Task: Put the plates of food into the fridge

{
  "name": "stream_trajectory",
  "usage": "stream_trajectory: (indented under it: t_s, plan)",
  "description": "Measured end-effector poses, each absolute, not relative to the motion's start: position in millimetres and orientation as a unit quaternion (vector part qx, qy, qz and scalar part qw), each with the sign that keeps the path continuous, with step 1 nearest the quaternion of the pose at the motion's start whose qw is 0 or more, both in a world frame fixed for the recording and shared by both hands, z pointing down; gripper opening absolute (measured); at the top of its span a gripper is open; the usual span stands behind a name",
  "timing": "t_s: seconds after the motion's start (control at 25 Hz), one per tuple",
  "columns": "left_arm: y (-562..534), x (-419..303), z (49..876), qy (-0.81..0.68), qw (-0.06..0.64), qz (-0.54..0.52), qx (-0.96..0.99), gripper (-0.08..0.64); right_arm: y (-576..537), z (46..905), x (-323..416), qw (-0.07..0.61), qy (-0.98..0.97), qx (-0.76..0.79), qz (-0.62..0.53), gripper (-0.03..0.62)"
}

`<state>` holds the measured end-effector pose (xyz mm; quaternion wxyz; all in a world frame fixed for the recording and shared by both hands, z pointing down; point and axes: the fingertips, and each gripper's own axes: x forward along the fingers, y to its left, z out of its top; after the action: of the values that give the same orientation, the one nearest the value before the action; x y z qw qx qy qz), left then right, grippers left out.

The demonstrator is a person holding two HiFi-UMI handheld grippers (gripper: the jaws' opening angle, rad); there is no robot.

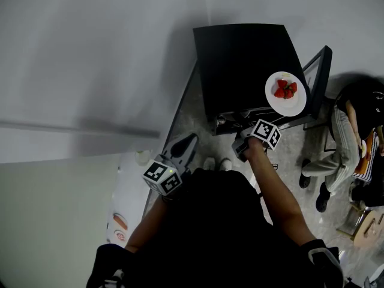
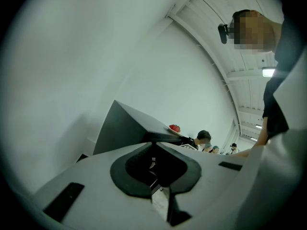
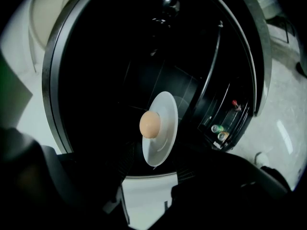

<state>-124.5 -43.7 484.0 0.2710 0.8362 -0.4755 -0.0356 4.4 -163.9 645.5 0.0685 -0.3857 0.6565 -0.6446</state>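
Note:
A white plate of strawberries (image 1: 286, 93) sits on top of the black fridge (image 1: 246, 65), near its right edge; its red fruit (image 2: 174, 128) also shows in the left gripper view. A second white plate (image 3: 163, 143) carrying a brown egg (image 3: 149, 124) rests on a shelf inside the dark fridge. My right gripper (image 1: 239, 128) is at the fridge's open front. Its dark jaws stand wide apart, open, just short of that plate's near rim (image 3: 152, 165), not pressing on it. My left gripper (image 1: 187, 141) hangs left of the fridge, tilted upward, shut and empty (image 2: 154, 145).
The fridge door (image 1: 318, 77) stands open to the right, with cans (image 3: 218, 131) on its inner shelf. A person (image 1: 354, 131) sits right of the fridge. A white wall runs along the left. A white object (image 1: 126, 209) stands at my lower left.

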Motion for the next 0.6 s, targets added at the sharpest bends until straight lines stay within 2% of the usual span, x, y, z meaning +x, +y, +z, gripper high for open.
stream_trajectory:
  t_s: [0.36, 0.6]
  plan:
    - [-42.4, -126.0, 489.2, -0.475, 0.276, -0.038, 0.835, 0.025, -155.2, 648.7, 1.7, -0.036, 0.725, -0.408, -0.554, 0.245]
    - [-41.0, -125.5, 490.9, -0.473, 0.277, -0.037, 0.836, 0.025, -147.3, 653.5, 4.8, -0.043, 0.726, -0.407, -0.552, 0.247]
